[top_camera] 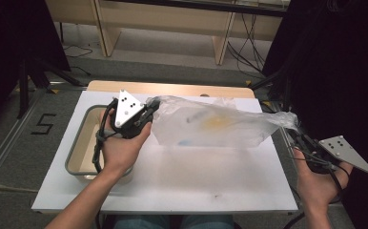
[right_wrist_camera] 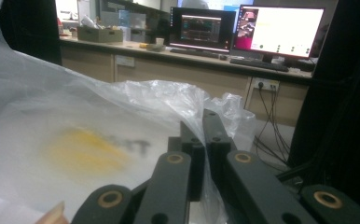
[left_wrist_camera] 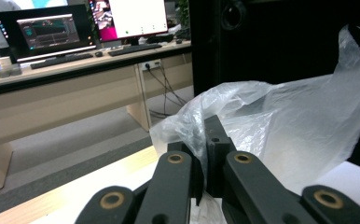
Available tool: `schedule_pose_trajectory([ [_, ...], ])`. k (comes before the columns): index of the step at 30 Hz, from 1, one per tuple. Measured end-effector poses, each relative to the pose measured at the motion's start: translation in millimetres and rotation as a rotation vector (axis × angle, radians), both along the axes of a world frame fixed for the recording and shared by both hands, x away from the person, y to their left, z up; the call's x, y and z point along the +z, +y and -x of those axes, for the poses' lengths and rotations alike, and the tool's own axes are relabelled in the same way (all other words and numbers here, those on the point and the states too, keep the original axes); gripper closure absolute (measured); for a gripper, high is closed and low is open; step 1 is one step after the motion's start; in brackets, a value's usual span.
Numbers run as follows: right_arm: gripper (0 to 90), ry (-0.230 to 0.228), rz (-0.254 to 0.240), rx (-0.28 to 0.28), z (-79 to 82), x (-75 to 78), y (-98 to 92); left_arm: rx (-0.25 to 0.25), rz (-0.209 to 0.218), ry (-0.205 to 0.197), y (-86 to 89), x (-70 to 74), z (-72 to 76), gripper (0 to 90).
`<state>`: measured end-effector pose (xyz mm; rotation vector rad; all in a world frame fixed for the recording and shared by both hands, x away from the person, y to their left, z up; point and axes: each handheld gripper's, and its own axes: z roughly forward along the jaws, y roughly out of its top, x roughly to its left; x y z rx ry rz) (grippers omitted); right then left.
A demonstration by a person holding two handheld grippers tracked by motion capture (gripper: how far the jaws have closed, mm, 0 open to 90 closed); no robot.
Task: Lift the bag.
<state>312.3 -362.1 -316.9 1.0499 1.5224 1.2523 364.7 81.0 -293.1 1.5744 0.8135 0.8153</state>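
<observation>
A clear plastic bag (top_camera: 215, 126) hangs stretched above the white table (top_camera: 172, 186), held at both ends. The left tool (top_camera: 146, 114), at about nine o'clock from the bag, is clamped on its crumpled end; the right tool (top_camera: 294, 133), at about three o'clock, is clamped on the opposite twisted end. Something yellow (top_camera: 216, 122) shows faintly through the film. A grey tub (top_camera: 77, 148) sits on the table at nine o'clock, under the left hand (top_camera: 120, 148).

Overhead light is falling evenly; monitors (right_wrist_camera: 280, 28) are glaring, dark curtains (top_camera: 344, 57) are losing detail, and every frame is blurring softly.
</observation>
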Motion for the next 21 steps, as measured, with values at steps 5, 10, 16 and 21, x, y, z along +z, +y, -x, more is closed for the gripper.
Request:
schedule_pose_trajectory([
  [5, 90.0, 0.010, -0.001, -0.008, -9.7, -3.9, 2.0, 0.023, -0.018, 0.014, -3.5, -5.1, -11.9, 89.2],
  [10, 90.0, 0.040, -0.006, -0.014, -19.7, -12.2, 1.9, 0.036, -0.026, 0.049, -6.7, -11.5, -26.1, 89.2],
  [16, 90.0, 0.066, -0.012, -0.023, -28.8, -20.3, 1.2, 0.050, -0.024, 0.087, -11.0, -20.2, -40.8, 89.2],
  [21, 90.0, 0.089, -0.016, -0.025, -37.5, -28.3, 3.3, 0.061, -0.025, 0.115, -13.6, -28.9, -50.6, 89.2],
])
